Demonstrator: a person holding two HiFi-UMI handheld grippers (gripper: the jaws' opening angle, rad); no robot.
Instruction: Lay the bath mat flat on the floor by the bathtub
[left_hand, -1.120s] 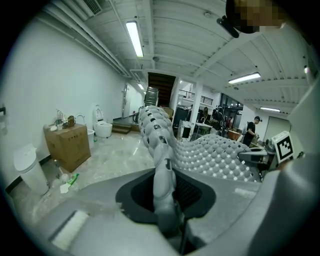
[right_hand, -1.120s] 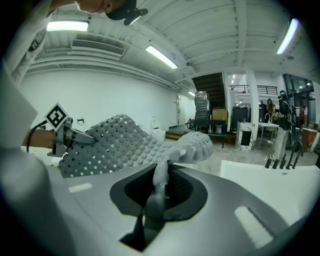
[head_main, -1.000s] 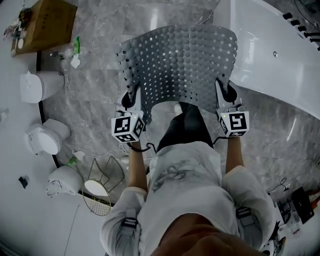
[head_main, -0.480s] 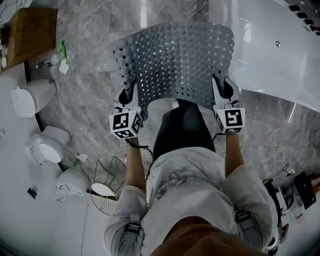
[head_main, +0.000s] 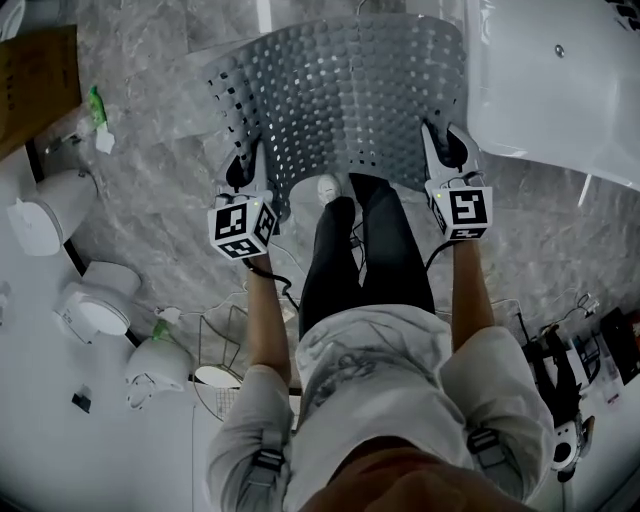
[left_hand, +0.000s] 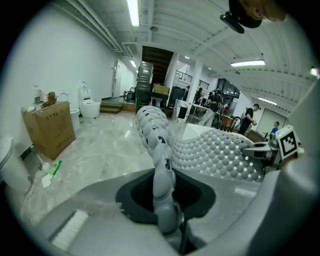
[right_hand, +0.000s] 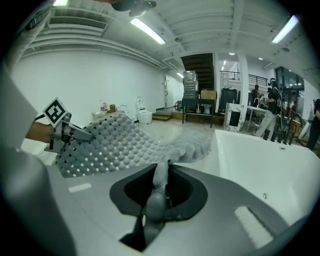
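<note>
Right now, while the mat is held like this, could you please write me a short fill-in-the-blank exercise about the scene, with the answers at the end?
1. The bath mat is ____ in colour.
2. The left claw and the right claw are each shut on an edge of the ____.
3. The white bathtub is on the person's ____ side.
4. The cardboard box is on the person's ____ side.
Missing words: grey; mat; right; left.

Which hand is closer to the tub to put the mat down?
Probably right. The right claw grips the mat edge beside the bathtub; the left claw grips the far edge.
</note>
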